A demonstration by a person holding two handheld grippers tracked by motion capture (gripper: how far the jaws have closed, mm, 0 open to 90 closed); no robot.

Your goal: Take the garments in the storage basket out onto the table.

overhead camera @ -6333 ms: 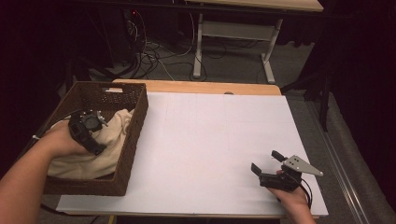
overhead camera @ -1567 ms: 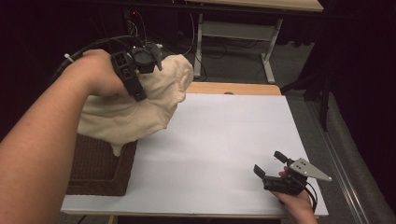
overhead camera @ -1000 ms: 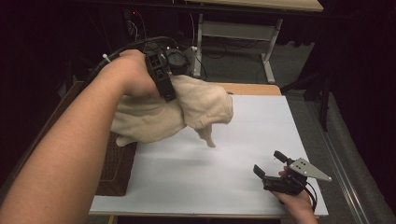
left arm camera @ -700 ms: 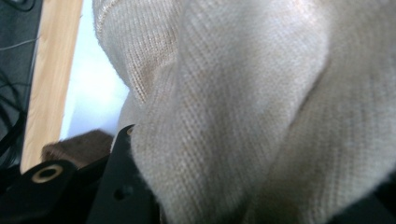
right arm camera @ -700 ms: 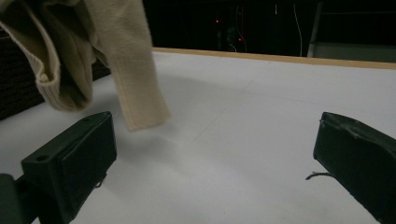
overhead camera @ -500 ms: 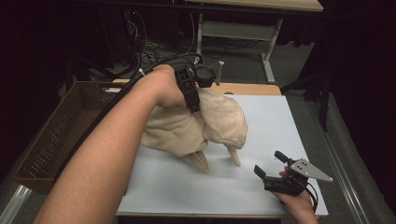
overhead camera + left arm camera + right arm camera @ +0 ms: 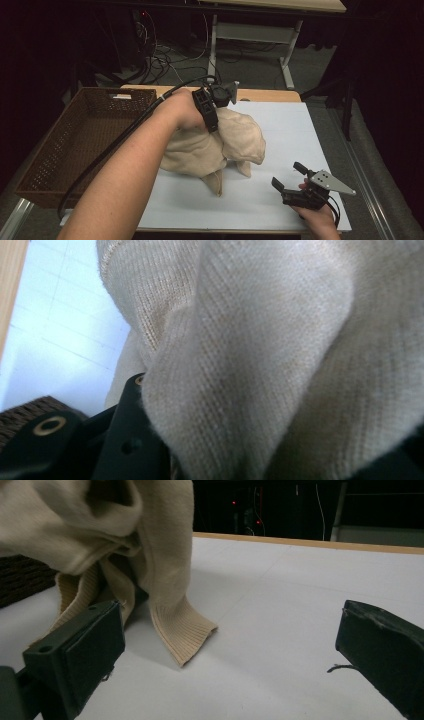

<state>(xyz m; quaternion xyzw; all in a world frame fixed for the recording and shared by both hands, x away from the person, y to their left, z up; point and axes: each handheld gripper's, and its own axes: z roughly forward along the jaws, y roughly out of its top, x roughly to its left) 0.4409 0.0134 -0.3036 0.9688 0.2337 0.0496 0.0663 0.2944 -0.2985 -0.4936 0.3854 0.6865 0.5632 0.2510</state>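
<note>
Sweater [image 7: 220, 145], a beige knit one, hangs bunched from the left gripper [image 7: 212, 102] over the middle of the white desk [image 7: 300, 130], its lowest folds and a ribbed cuff touching the surface. The left jaws are clamped on a thick fold of the knit; in the left gripper view the cloth [image 7: 260, 360] wells up between them and hides all but one black jaw. The empty wicker basket [image 7: 65, 145] sits well to the left, at the desk's edge.

The right gripper [image 7: 295, 185] rests near the desk's front right corner, jaws wide and empty, pointing toward the bundle. From it the sweater lies ahead and to the left, and the nearest part is the dangling sleeve, whose length runs from the bunch down to the desk. The right hand looks better placed to take that loose end, the left being occupied.

The right gripper view shows the ribbed cuff [image 7: 187, 632] lying flat on the desk just beyond the left jaw, a detail the high view leaves vague. The high view alone gives the whole layout.
</note>
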